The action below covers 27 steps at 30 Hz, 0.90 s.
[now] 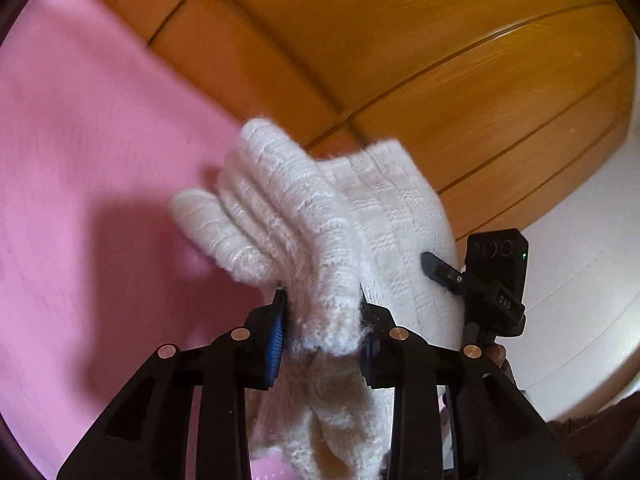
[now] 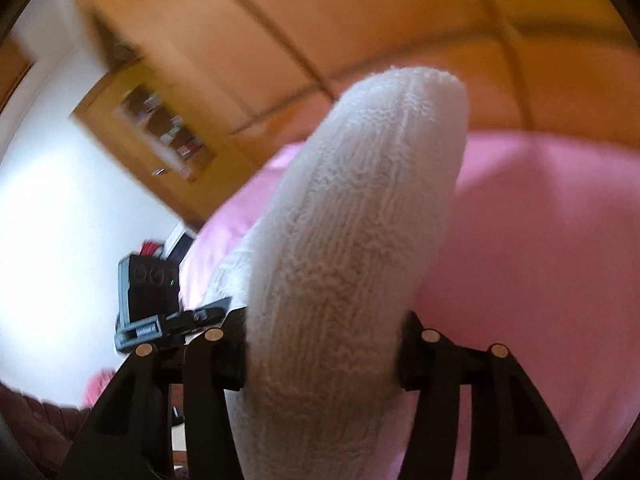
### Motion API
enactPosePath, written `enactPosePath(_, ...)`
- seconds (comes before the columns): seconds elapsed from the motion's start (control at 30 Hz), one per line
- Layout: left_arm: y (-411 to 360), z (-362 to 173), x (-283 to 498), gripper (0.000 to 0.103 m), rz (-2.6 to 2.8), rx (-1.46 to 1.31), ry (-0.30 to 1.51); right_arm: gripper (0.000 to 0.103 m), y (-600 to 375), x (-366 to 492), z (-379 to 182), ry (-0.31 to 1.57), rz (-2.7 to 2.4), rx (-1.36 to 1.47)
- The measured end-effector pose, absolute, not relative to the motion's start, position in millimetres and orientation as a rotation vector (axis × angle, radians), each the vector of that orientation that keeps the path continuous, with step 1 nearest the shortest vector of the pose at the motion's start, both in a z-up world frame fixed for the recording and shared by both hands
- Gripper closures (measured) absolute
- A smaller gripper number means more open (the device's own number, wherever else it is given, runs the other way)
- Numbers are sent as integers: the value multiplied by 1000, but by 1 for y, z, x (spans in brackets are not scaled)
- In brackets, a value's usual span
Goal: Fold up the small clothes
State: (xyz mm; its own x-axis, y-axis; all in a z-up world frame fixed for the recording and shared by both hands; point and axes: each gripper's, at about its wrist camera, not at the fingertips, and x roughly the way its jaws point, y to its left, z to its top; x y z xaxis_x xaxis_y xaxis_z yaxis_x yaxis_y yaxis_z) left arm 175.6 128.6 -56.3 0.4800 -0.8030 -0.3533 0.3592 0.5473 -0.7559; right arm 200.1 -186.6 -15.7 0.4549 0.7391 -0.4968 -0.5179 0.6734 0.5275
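Behind, wooden panelling (image 1: 400, 40); pink cloth (image 1: 80, 160) below; both jaws clamped on white knitwear (image 1: 328, 220).

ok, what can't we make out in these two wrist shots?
- Left wrist: lower part of the white knit runs off the bottom edge, behind the left gripper; which garment it is stays unclear.
- Right wrist: knit hides the right gripper's pads.
- Right wrist: shelf contents blurred.
- Both: surface under the pink cloth hidden.
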Motion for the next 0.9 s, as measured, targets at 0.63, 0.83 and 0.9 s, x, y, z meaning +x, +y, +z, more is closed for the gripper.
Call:
enactPosePath(0.63, 156, -86, 223, 64, -223, -357, 844, 30, -158, 259, -71, 772, 403, 154)
enactPosePath(0.83, 136, -86, 211, 59, -36, -279, 838, 43, -107, 220, -100, 815, 394, -82)
enactPosePath(0.9, 129, -91, 207, 53, 12, -216, 813, 42, -98, 216, -126, 868, 331, -148)
